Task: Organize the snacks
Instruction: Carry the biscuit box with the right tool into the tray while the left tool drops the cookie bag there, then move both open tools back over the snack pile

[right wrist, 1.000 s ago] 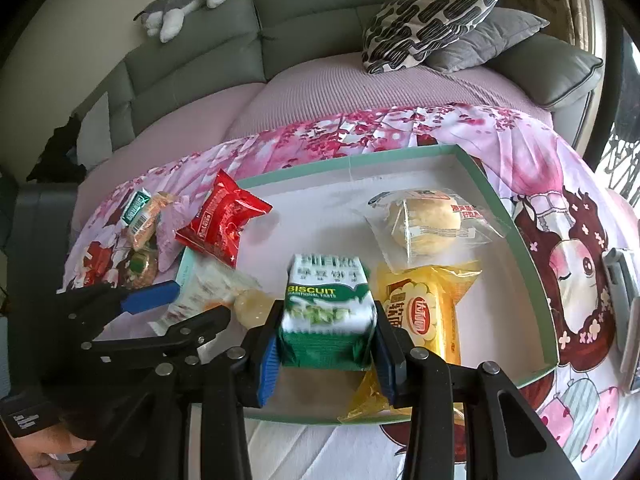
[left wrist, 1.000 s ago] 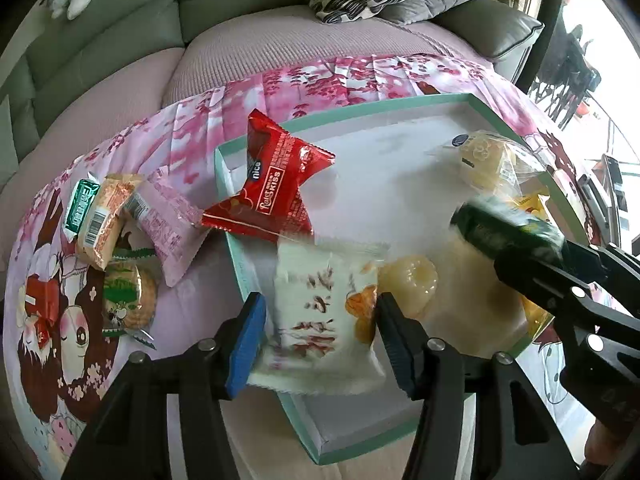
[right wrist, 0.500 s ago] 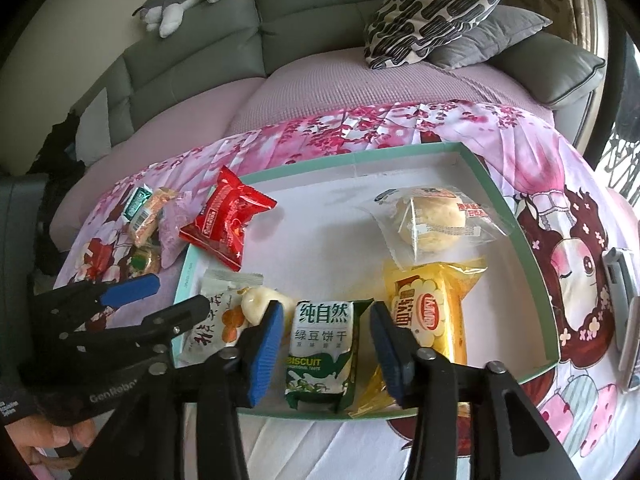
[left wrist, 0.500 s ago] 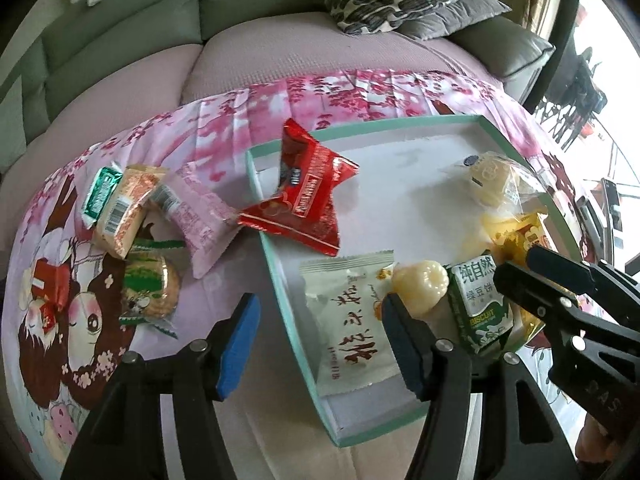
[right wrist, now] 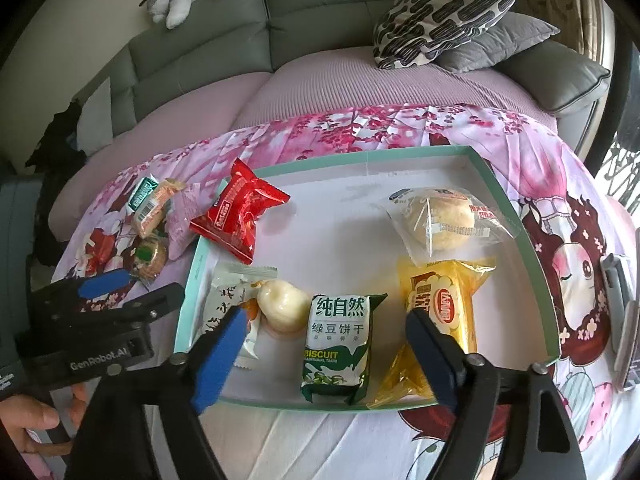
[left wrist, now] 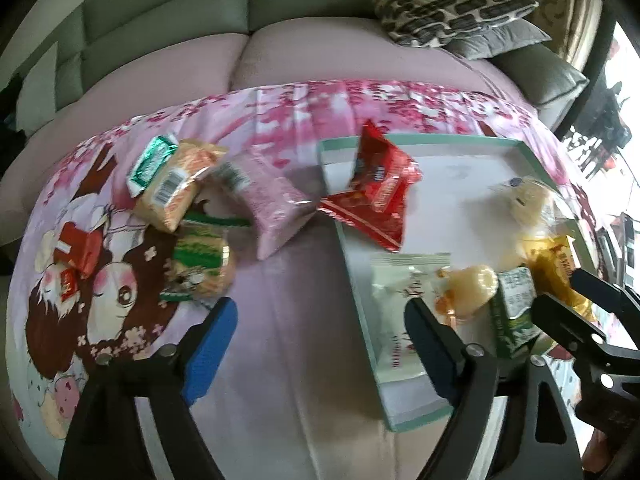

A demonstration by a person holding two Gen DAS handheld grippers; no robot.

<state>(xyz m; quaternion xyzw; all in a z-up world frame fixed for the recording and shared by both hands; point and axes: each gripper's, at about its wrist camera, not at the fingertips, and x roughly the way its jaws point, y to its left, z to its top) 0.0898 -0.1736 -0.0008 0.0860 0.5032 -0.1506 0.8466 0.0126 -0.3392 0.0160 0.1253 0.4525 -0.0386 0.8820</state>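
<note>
Both wrist views look steeply down, close; they share the tray (left wrist: 532, 156) (right wrist: 504, 196) (sofa (right wrist: 200, 52) behind).

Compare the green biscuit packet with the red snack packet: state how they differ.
The green biscuit packet is green and white and lies wholly inside the tray, near its front edge. The red snack packet is red and straddles the tray's left rim, partly over the cloth. Both are sealed, and neither is gripped.
</note>
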